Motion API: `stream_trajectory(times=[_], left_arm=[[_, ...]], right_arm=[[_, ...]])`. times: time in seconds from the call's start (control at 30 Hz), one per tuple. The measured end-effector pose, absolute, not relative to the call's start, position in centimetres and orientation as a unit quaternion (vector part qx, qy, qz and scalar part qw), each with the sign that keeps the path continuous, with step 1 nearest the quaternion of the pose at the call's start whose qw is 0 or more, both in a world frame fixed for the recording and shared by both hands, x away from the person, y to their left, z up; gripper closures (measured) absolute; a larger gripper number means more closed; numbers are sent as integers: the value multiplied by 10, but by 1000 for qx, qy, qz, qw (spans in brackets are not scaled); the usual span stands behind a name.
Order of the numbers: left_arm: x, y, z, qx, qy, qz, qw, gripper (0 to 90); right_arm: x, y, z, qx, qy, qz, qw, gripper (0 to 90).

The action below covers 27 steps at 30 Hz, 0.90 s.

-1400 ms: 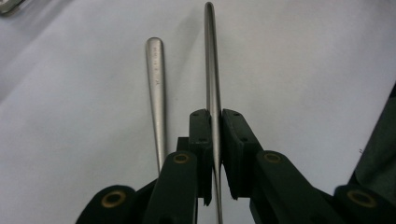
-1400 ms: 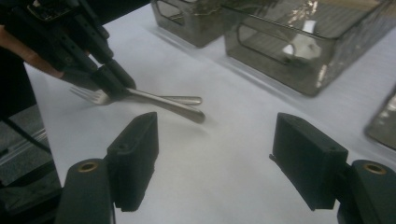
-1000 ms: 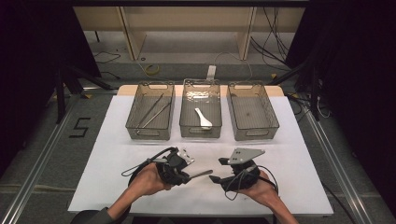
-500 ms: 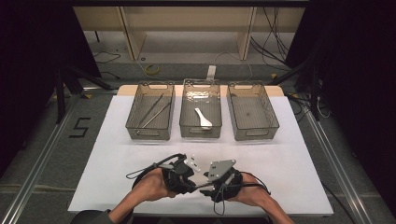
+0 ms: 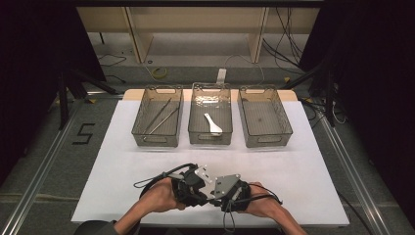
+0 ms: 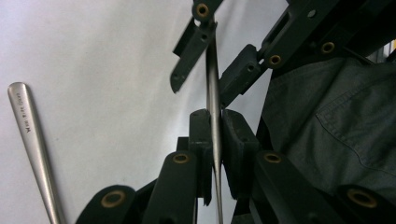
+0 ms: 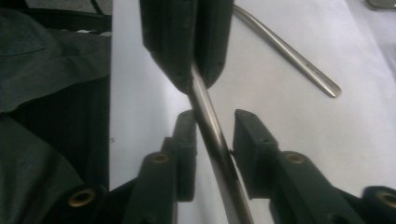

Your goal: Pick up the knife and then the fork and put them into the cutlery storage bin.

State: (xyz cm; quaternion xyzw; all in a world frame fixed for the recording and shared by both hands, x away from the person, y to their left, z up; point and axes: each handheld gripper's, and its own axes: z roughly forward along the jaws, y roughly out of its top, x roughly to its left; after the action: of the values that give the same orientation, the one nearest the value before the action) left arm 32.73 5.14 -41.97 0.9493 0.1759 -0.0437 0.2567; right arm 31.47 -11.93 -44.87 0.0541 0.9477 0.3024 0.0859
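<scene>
— What's hard to see from the high view?
— The left gripper (image 5: 203,182) and right gripper (image 5: 215,192) huddle together, hiding what they hold.
— And up close?
— The left jaws squeeze a thin metal rod (image 6: 213,116). The right jaws have been closing, with the rod between them; one side isn't touching it yet.

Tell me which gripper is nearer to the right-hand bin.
Right. The right gripper, jaws just closing around a metal handle, sits below the bin's left corner; the left gripper, clamping that handle, sits further left.
</scene>
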Motion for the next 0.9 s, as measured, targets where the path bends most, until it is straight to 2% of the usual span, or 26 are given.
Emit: stream_trajectory(times=[0.33,0.47,0.7,0.9], left_arm=[[328,50,-418,957,152,-47,244,794],[328,52,-412,950,167,-23,263,761],[334,62,-399,936,187,8,297,479],[337,66,-394,920,212,29,328,340]], right_arm=[[309,-117,-451,-15,952,290,94,837],[309,-117,-450,-13,954,285,97,844],[318,-126,-448,23,955,274,114,845],[326,-136,-447,56,954,263,129,844]])
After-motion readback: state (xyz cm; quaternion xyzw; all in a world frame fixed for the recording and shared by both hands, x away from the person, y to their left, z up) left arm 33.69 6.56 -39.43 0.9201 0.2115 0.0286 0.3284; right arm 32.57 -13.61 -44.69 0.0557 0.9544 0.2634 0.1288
